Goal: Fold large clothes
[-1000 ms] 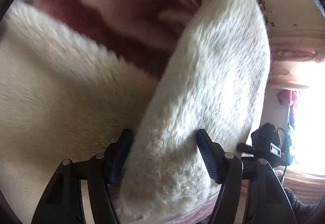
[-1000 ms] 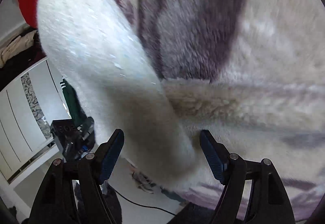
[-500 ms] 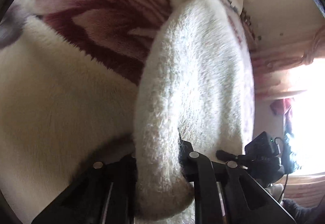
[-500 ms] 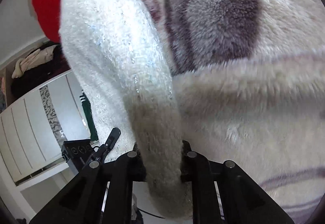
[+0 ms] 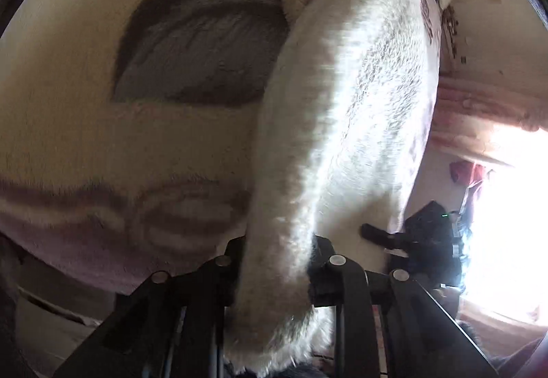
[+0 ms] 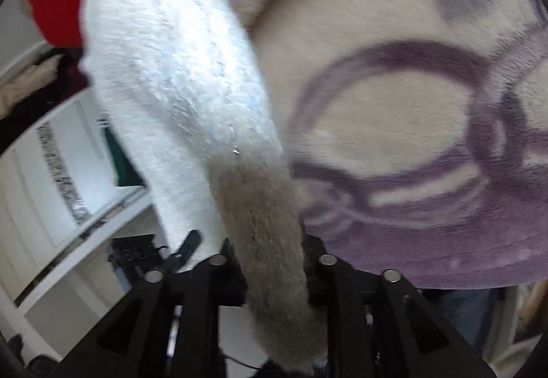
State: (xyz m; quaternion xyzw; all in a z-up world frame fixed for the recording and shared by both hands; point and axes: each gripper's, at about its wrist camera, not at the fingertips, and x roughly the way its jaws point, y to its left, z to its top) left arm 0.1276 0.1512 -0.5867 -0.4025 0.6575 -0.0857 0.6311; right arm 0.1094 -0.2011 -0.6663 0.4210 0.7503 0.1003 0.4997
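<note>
Beneath both cameras spreads a plush cream blanket point(image 5: 85, 124) with purple rings and a dark oval, whereas a second ago the white fleece garment point(image 5: 342, 124) lay between wide-open jaws. Now the left gripper point(image 5: 277, 261) and the right gripper point(image 6: 270, 258) each pinch a bunched end of it, jaws narrow and easing slightly apart though the pads press the pile. Lifted off the blanket and stretched between the two grips, the thick, shaggy garment looks ready to carry over into a fold, its gripped right end shadowed grey-brown.
</note>
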